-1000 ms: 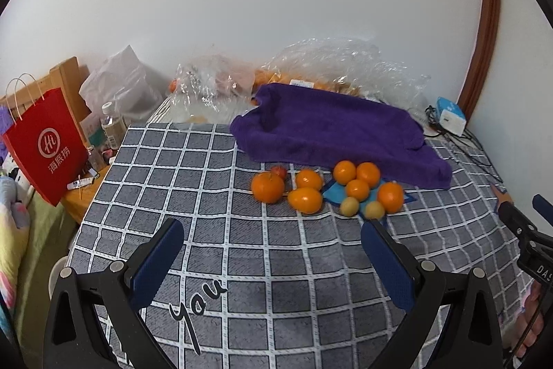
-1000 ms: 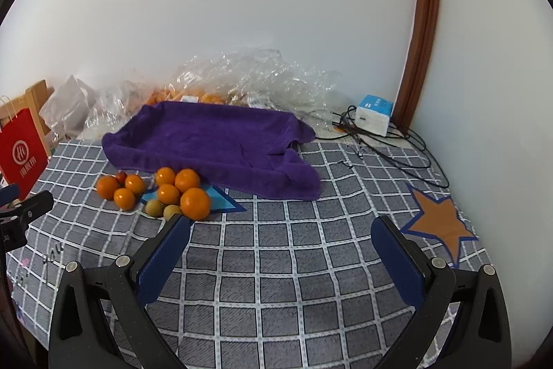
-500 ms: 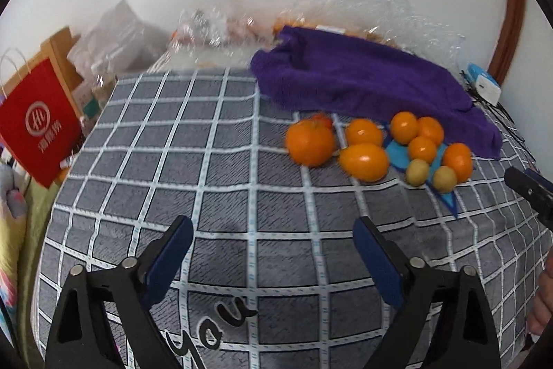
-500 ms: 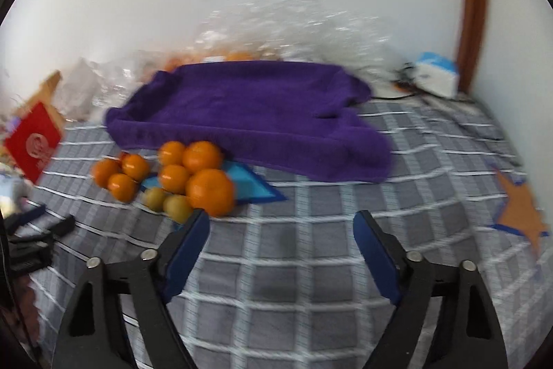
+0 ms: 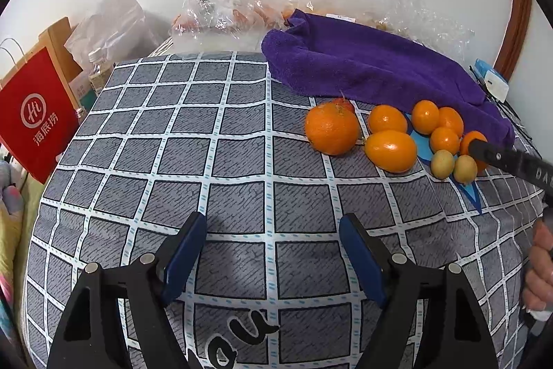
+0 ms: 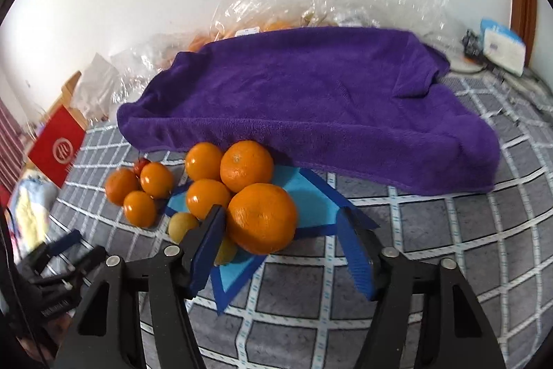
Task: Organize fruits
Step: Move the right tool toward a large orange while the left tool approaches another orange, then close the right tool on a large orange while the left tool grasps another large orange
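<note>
Several oranges and two small yellow-green fruits lie in a cluster on the grey checked cloth, in front of a purple towel (image 6: 311, 99). My right gripper (image 6: 283, 241) is open, its fingers on either side of the nearest big orange (image 6: 261, 217), not touching it. The left finger hides part of a yellow-green fruit (image 6: 182, 225). My left gripper (image 5: 273, 251) is open and empty, low over the cloth, short of the large orange (image 5: 331, 128) and the oval orange (image 5: 390, 150). The right gripper's finger (image 5: 508, 159) shows at the cluster's right side.
A red paper bag (image 5: 33, 113) stands off the left edge. Clear plastic bags (image 5: 224, 12) lie behind the towel by the wall. A blue-white charger box (image 6: 503, 45) with cables sits at the back right. A blue star (image 6: 304, 196) is printed under the fruit.
Both grippers have moved forward and down towards the fruit. The right gripper now has the nearest big orange between its open fingers. The left gripper is closer to the large orange.
</note>
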A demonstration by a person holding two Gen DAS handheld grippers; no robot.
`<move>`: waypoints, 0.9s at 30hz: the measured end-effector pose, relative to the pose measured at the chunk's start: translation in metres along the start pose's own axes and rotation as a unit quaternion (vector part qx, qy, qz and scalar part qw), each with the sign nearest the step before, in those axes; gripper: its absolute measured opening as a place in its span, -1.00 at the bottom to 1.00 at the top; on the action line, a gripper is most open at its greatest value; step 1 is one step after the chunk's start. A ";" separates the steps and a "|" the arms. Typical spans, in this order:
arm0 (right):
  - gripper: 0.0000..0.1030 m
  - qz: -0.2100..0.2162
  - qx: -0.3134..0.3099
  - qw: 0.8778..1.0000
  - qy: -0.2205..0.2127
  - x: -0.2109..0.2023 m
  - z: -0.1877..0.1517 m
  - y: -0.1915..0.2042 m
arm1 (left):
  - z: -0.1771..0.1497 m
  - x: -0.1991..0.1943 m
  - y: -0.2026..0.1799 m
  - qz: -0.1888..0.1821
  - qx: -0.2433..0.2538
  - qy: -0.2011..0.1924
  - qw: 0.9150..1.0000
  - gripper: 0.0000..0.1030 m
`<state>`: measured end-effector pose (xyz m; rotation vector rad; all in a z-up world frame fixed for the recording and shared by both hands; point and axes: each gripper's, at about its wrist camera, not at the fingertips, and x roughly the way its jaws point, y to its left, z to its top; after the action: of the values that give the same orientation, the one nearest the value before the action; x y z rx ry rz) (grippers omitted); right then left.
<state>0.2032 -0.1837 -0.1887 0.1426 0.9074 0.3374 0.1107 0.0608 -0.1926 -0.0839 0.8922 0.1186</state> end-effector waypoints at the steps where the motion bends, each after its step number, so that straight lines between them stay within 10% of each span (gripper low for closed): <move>1: 0.02 0.016 0.007 1.000 0.006 0.002 0.001 -0.001 | 0.000 0.000 0.000 -0.001 -0.002 -0.001 1.000 0.51; 7: -0.19 0.017 0.001 1.000 -0.004 -0.013 -0.002 -0.005 | 0.009 0.000 0.005 -0.027 -0.020 0.002 0.999 0.14; 14: -0.19 -0.064 -0.027 0.998 -0.012 -0.038 -0.011 -0.033 | 0.035 0.001 -0.004 -0.073 -0.027 -0.005 0.997 0.09; 27: 0.03 -0.083 -0.035 0.996 -0.014 -0.018 -0.013 -0.043 | 0.059 0.039 -0.014 -0.108 -0.038 0.000 0.993 0.02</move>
<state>0.1925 -0.2306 -0.1951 0.0074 0.8733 0.2113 0.1824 0.0573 -0.1857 -0.2504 0.8734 -0.0485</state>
